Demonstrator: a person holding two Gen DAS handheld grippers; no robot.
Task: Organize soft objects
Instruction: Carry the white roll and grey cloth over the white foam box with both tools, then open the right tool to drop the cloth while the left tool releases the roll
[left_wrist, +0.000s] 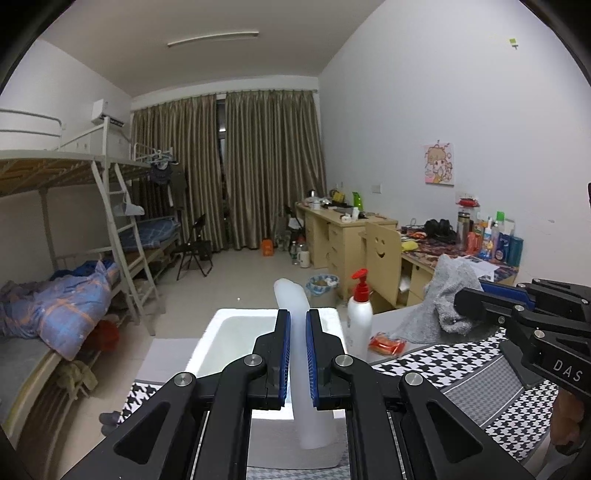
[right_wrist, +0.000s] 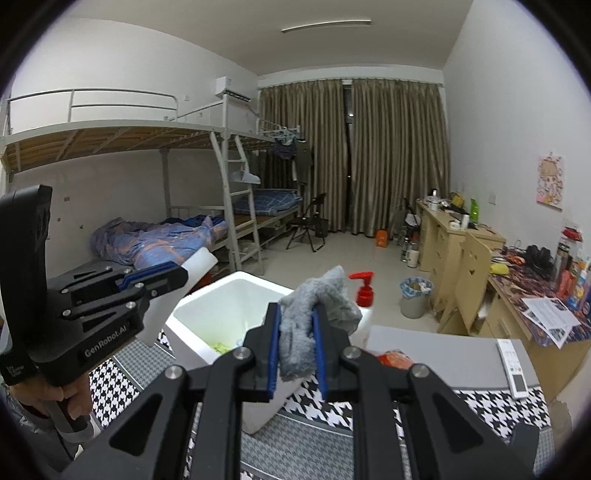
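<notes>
On right claw (left_wrist: 458, 306): "DAS" lettering (left_wrist: 567, 370)

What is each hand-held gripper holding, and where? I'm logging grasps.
Left hand-held gripper: white foam sheet, pinched mid-length. Right hand-held gripper: grey cloth, clamped around its bunched middle.

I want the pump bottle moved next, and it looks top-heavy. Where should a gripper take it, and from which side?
Grip the white pump bottle around its straight body, below the red pump head. It stands upright beside the white foam box, so come in level from the near, table side, where the orange packet leaves room. Both grippers are full now.
</notes>
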